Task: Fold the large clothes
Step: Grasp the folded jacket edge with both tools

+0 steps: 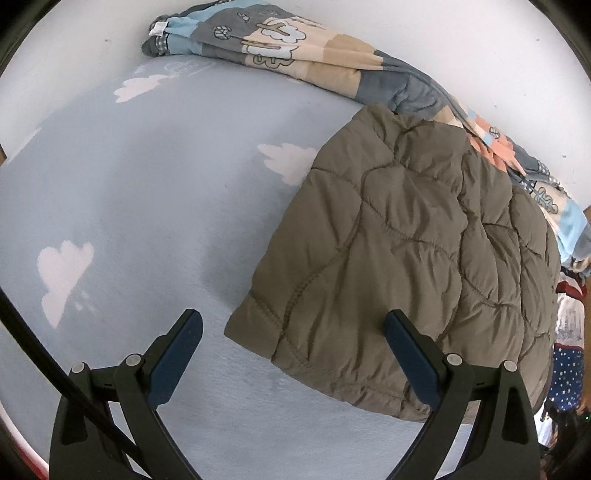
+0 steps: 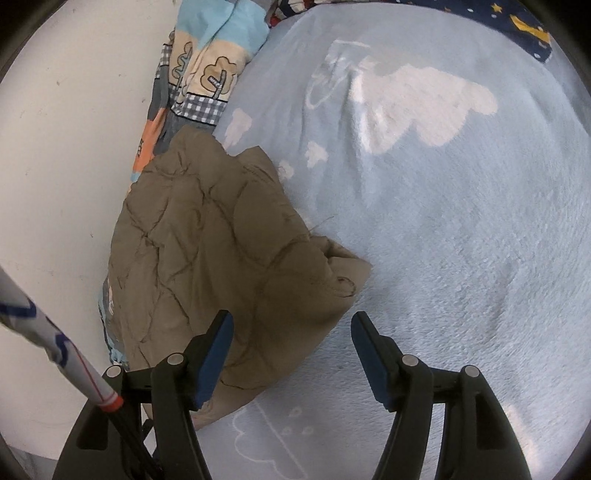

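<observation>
An olive-brown quilted jacket (image 1: 413, 251) lies folded in a compact bundle on the light blue cloud-print bedspread (image 1: 155, 206). In the left wrist view my left gripper (image 1: 293, 325) hangs open above the bundle's near corner, its right finger over the fabric, its left finger over bare bedspread. In the right wrist view the same jacket (image 2: 207, 251) lies against the white wall, and my right gripper (image 2: 291, 325) stands open over its near corner. Nothing is pinched between either pair of pads.
A patchwork quilt (image 1: 288, 44) in blue, peach and grey is bunched along the white wall (image 1: 74, 44) behind the jacket. A dark star-print fabric (image 2: 524, 26) lies at the far edge of the bed. The bedspread (image 2: 461, 221) stretches wide to the right.
</observation>
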`<state>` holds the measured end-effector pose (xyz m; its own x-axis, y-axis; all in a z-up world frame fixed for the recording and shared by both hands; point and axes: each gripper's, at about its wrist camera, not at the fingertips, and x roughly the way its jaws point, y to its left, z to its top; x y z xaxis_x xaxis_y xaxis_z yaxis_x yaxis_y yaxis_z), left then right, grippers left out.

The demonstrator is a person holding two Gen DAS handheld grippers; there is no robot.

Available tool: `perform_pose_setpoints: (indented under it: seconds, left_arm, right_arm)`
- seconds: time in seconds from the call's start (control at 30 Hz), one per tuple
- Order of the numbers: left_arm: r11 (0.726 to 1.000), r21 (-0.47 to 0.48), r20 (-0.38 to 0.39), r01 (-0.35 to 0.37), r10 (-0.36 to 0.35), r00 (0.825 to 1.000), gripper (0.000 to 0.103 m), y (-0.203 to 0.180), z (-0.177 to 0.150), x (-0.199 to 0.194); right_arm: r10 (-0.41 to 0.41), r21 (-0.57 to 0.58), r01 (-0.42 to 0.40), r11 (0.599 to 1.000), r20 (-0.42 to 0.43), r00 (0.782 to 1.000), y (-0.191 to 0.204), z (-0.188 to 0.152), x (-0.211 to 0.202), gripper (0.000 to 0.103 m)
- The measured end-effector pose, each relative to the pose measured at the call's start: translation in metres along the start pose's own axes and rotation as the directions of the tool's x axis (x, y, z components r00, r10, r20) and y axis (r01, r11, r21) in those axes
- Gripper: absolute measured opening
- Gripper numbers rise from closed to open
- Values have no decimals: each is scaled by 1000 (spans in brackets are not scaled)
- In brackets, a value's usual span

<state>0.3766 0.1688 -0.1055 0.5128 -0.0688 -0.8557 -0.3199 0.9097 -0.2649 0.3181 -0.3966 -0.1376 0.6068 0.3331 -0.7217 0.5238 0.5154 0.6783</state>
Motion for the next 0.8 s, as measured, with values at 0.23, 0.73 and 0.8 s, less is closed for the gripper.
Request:
perform_pose_setpoints:
  seconds: [0.23, 0.73, 0.8]
  left_arm:
    - [999, -25, -7, 23, -23, 1000, 98, 5, -1, 0]
    - [988, -111, -42, 110, -116, 992, 98, 16, 2, 5]
    - [984, -130, -43, 125, -131, 990, 98, 19, 2, 5]
  right_arm:
    - [22, 7, -22, 1000, -1, 1000, -1, -3, -2, 71]
    - [68, 87, -70, 994, 16, 998, -3, -7, 18, 76]
    - [69, 97, -70, 993, 17, 997, -6, -7, 20, 76]
